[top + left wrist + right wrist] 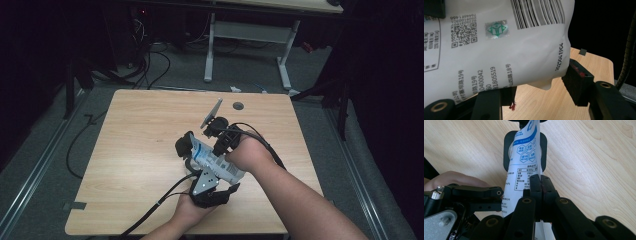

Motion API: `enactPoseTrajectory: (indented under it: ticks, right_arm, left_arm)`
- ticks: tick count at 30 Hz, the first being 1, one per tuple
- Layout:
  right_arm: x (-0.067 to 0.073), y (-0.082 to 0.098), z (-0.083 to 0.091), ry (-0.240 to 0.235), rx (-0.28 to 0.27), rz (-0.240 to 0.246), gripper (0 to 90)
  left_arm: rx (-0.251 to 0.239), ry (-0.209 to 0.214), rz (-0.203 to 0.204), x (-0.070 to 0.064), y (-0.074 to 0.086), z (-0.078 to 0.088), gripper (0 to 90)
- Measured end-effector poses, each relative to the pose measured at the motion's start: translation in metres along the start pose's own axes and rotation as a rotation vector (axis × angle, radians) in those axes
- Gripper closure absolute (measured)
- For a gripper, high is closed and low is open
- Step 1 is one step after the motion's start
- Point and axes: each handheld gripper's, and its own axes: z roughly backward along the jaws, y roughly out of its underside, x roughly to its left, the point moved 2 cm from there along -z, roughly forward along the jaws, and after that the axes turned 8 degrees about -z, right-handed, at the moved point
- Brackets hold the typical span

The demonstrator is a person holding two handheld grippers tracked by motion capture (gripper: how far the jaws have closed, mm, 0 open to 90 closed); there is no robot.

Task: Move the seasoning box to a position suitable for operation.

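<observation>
A white pouch with blue print and a barcode hangs above the middle of the wooden table, between both grippers. My left gripper, held from the table's near edge, has its jaws on either side of the pouch's body, and the pads press its sides; the gripper stands fairly wide around it. My right gripper comes in from the right. In the right gripper view its jaws are pinched together on the pouch's thin edge.
A round cable hole sits near the table's far edge, and a grey tape piece lies at the near left corner. Black cables trail off the near edge. Another desk's white legs stand on the floor behind.
</observation>
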Motion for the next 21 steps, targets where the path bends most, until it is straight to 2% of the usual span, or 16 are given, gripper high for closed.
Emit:
enactPoseTrajectory:
  ticks: [11,21]
  right_arm:
    - [0.0009,-0.0010,0.0016,0.006,0.003,-0.005,90.0]
    - [0.0001,-0.0021,0.0010,0.005,-0.001,0.015,90.0]
  left_arm:
    - [-0.003,-0.001,0.000,0.0005,-0.0020,0.0002,48.2]
    - [-0.005,-0.002,0.006,0.0007,-0.0022,-0.0001,48.1]
